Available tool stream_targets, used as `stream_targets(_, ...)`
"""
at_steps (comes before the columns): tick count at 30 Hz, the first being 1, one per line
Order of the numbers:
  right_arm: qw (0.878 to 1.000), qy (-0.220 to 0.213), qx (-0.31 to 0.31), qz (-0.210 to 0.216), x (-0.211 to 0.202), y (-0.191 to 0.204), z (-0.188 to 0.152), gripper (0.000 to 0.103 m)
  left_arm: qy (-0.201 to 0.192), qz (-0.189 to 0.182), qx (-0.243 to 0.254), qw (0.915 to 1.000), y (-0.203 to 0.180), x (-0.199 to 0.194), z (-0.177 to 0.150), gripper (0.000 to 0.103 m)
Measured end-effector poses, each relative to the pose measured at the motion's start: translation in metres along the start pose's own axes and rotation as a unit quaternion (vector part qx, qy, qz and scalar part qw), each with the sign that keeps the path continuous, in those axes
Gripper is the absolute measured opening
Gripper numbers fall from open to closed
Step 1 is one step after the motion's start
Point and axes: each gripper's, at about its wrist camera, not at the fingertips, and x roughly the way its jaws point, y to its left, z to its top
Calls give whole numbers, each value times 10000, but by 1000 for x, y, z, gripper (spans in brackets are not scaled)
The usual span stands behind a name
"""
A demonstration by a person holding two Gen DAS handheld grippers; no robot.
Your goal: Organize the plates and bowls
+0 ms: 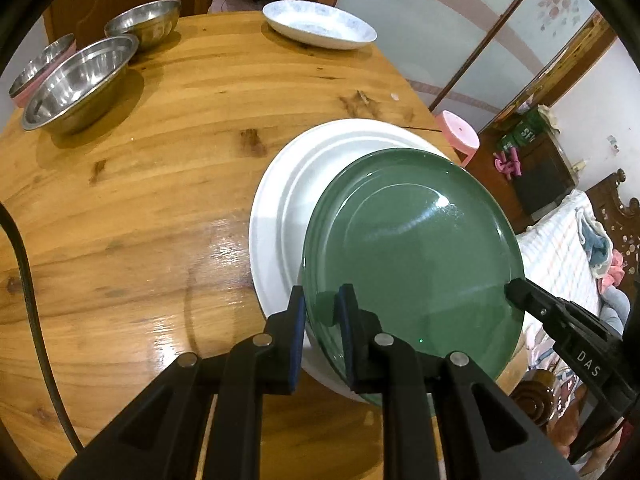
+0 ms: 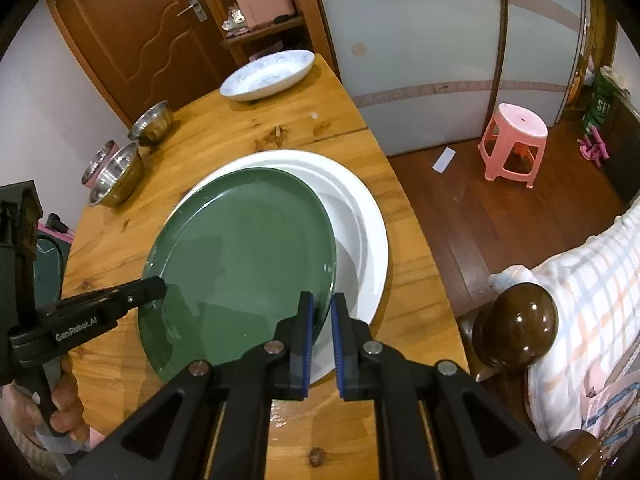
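Note:
A green plate [image 1: 420, 248] is held tilted over a large white plate [image 1: 280, 208] on the round wooden table [image 1: 160, 200]. My left gripper [image 1: 322, 312] is shut on the green plate's near rim. My right gripper [image 2: 322, 316] is shut on the opposite rim of the green plate [image 2: 240, 264]; the white plate [image 2: 360, 208] lies beneath it. The right gripper also shows in the left wrist view [image 1: 516, 292], and the left gripper shows in the right wrist view [image 2: 156, 288]. Three steel bowls [image 1: 80, 84] and a blue-patterned white dish [image 1: 320, 24] sit at the table's far side.
A pink stool [image 2: 514, 140] stands on the wooden floor beyond the table edge. A dark wooden bedpost [image 2: 516, 324] and a bed with a checked cover [image 2: 592, 280] are at the right. A brown door [image 2: 132, 32] and a shelf are behind the table.

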Motion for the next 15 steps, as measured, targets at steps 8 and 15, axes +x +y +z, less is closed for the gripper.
stream_targets(8, 9999, -13, 133, 72, 16, -6, 8, 8, -47, 104, 11, 9999, -2, 11, 8, 14)
stream_targets(15, 9999, 6, 94, 73, 27, -5, 16, 8, -74, 217, -9, 9997, 0, 12, 13, 15)
